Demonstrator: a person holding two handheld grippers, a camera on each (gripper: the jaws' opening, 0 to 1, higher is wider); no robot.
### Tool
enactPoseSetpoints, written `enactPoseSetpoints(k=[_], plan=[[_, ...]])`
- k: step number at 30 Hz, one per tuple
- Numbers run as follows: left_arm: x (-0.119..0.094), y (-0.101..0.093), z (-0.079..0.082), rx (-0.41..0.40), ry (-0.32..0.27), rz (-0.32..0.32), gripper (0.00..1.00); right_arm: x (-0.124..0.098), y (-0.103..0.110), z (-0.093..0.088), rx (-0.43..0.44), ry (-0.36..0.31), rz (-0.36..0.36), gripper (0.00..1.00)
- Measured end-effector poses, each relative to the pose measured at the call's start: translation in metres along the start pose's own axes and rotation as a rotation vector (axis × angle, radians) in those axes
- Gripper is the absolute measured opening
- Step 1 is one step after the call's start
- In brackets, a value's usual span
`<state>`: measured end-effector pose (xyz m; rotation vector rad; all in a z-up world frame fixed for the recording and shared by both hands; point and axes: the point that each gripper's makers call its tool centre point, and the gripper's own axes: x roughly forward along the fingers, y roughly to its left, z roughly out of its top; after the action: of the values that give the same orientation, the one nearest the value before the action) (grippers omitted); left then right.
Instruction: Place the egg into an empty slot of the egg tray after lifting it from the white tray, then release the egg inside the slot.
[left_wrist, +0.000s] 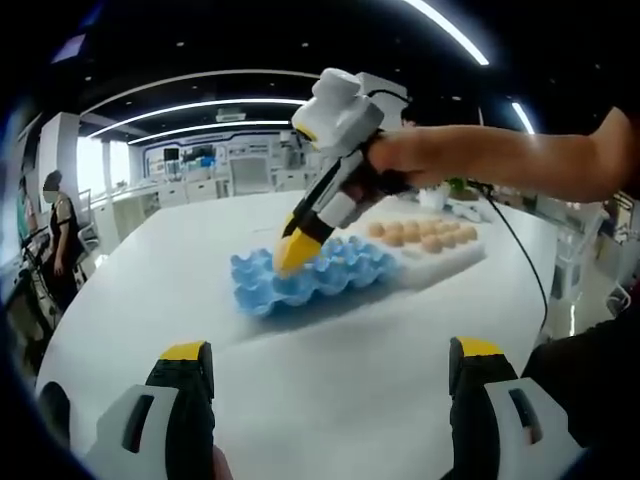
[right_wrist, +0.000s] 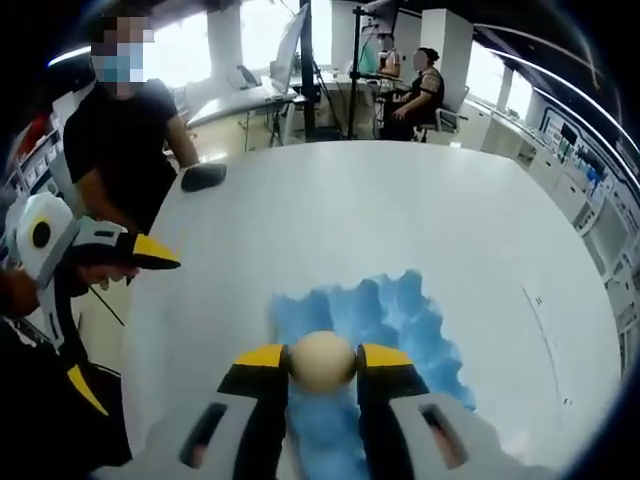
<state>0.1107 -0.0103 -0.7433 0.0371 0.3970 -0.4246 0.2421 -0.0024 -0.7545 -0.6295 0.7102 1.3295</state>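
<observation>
Blue egg tray (right_wrist: 372, 330) under egg (right_wrist: 322, 361) gripped by right tool (right_wrist: 322, 364).

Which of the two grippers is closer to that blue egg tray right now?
The right. The right gripper sits directly over the blue egg tray, its jaws shut on an egg. The left gripper is held back over bare table, apart from it.

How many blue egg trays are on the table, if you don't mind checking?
1: the blue egg tray sits mid-table beside the white tray, with the right gripper holding an egg over it.
</observation>
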Motion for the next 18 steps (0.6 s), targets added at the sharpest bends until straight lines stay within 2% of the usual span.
enactPoseSetpoints(k=[18], plan=[[-0.002, 0.002, -0.002, -0.005, 0.0, 0.001, 1.0, 0.015, 0.01, 0.018, -0.035, -0.017, 0.011, 0.27]])
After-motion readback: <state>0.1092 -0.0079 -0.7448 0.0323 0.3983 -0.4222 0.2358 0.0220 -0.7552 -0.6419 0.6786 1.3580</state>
